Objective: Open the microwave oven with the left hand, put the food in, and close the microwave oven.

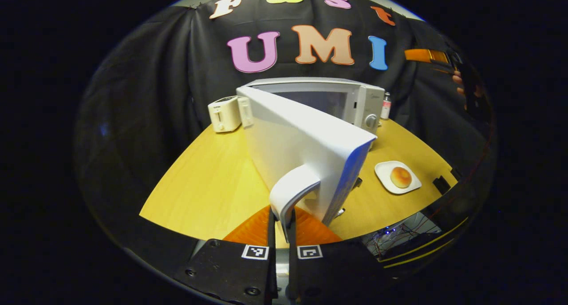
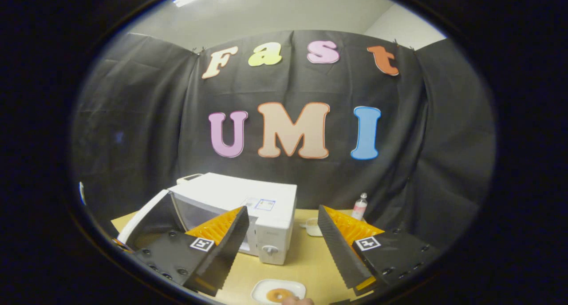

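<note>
The white microwave (image 1: 350, 101) stands at the back of the yellow table (image 1: 208, 180), and its door (image 1: 306, 149) is swung well open toward me. My left gripper (image 1: 282, 218) is shut on the door's curved handle (image 1: 293, 192). A round bun (image 1: 400, 177) lies on a white plate (image 1: 385, 178) to the right of the door. From the right gripper view, high above the table, I see the microwave (image 2: 257, 207) with its door (image 2: 148, 218) open, and the bun (image 2: 278, 295) on its plate (image 2: 259, 289) at the bottom edge. My right gripper (image 2: 284, 245) is open and holds nothing.
A cream toaster (image 1: 225, 113) sits left of the microwave. A small bottle (image 1: 386, 105) stands to its right, and the right gripper view shows this bottle (image 2: 360, 206) with a small cup (image 2: 313, 227). A black object (image 1: 441, 184) lies near the table's right edge. A hand (image 1: 459, 84) appears far right.
</note>
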`<action>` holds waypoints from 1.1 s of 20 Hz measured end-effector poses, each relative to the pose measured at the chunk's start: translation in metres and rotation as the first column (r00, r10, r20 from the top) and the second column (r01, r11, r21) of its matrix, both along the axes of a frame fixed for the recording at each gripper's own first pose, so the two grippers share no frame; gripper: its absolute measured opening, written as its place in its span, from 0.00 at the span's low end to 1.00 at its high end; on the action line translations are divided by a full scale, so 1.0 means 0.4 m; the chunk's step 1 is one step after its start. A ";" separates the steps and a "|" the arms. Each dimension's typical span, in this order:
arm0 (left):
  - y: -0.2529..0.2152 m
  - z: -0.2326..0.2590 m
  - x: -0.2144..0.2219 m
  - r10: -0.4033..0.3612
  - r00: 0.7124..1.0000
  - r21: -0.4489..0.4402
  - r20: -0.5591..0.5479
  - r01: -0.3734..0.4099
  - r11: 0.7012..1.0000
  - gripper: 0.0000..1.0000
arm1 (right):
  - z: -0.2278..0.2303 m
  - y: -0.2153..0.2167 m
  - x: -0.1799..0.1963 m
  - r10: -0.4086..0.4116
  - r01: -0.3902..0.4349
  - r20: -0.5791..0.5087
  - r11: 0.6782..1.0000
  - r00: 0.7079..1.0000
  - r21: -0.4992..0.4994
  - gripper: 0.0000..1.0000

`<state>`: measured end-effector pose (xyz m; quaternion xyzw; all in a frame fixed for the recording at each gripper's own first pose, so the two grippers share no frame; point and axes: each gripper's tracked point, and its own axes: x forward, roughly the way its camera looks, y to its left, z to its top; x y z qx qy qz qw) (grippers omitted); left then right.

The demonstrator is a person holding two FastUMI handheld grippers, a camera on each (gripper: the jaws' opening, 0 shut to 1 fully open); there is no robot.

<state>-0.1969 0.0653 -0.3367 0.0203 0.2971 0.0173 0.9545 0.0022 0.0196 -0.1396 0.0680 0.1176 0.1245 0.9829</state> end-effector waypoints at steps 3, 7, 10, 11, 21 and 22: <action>0.086 0.002 -0.026 0.040 0.999 -0.009 0.012 -0.040 0.999 0.09 | -0.077 0.018 -0.038 -0.025 0.025 -0.032 1.000 0.999 0.004 0.99; 0.156 0.007 -0.055 0.055 0.998 -0.019 0.028 -0.054 0.998 0.08 | -0.212 0.032 -0.088 -0.071 0.071 -0.100 0.997 0.993 -0.004 0.97; 0.197 0.020 -0.076 0.066 0.997 0.014 0.047 -0.067 0.998 0.08 | -0.307 0.037 -0.131 -0.081 0.077 -0.179 0.997 0.980 -0.029 0.99; 0.213 0.027 -0.084 0.071 0.996 0.020 0.056 -0.072 0.997 0.08 | -0.320 0.038 -0.138 -0.088 0.084 -0.188 0.996 0.978 -0.028 0.98; 0.376 0.167 -0.200 0.301 0.934 0.036 0.193 -0.313 0.949 0.44 | -0.574 0.054 -0.202 -0.071 0.028 -0.352 0.992 0.933 -0.127 0.98; 0.398 0.201 -0.213 0.331 0.916 0.059 0.226 -0.352 0.934 0.45 | -0.599 0.050 -0.213 -0.077 0.026 -0.369 0.990 0.926 -0.140 0.99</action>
